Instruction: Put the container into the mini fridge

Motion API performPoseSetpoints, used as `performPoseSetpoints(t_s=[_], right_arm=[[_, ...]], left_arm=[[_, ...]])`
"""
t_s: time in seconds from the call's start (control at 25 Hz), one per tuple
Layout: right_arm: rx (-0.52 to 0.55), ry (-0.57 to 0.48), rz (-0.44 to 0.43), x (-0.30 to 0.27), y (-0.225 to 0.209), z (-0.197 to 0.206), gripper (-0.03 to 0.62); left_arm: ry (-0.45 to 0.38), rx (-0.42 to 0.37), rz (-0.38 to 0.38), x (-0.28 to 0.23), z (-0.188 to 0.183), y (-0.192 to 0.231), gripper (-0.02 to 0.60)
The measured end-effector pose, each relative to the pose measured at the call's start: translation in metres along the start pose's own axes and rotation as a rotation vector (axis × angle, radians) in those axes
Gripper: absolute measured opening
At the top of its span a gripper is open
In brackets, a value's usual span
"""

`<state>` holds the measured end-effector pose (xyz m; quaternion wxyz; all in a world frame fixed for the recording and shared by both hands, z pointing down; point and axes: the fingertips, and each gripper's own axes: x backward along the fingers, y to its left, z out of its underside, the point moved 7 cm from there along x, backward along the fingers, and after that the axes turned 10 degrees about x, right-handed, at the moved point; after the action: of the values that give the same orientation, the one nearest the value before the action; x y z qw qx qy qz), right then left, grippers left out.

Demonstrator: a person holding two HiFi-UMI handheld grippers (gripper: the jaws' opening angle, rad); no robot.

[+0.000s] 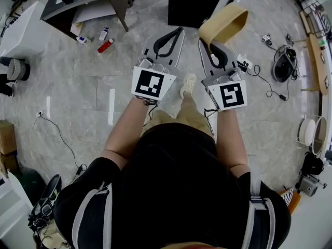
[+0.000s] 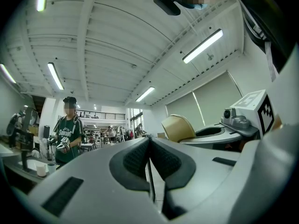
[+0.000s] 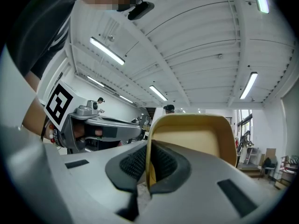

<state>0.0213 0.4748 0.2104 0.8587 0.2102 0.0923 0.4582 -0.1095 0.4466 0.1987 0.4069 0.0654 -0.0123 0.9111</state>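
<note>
Container (image 1: 224,24), tan and shallow, is what I have pinched by its wall in my right gripper (image 1: 210,44). It sits upper right of centre in the head view, held in the air above the grey stone floor (image 1: 93,95). In the right gripper view its thin wall stands between the pads, with the jaws clamped tight on it. My left gripper (image 1: 171,38) is just to its left, jaws pressed together with nothing between them. A black cabinet (image 1: 194,1) shows at the top edge, past both grippers.
</note>
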Motion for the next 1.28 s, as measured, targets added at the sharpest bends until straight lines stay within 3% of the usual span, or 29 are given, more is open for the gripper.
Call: performPoseSetpoints(t_s=[0.24,0.48,0.92,1.04,1.28], right_arm=[[0.001,-0.01,-0.025,-0.047,-0.052,0.045,0.037],[-0.028,-0.01,-0.056,-0.109,-0.12,0.095,0.037],[-0.08,-0.015,-0.097,-0.208,-0.241,0.167,0.037],[-0.108,-0.045,-0.106,-0.237,-0.273,0.183,0.037],[-0.127,-0.036,-0.153,-0.29,-0.315,0.223,0.037]], left_arm=[[-0.079,-0.018,-0.017,-0.07,0.021,0.032,0.023],[0.036,-0.018,-0.037,-0.156,0.046,0.07,0.023],[0.04,-0.003,-0.041,-0.321,0.078,0.13,0.023],[0.079,0.0,-0.051,-0.363,0.088,0.143,0.023],[0.061,0.012,-0.078,-0.427,0.104,0.175,0.023]])
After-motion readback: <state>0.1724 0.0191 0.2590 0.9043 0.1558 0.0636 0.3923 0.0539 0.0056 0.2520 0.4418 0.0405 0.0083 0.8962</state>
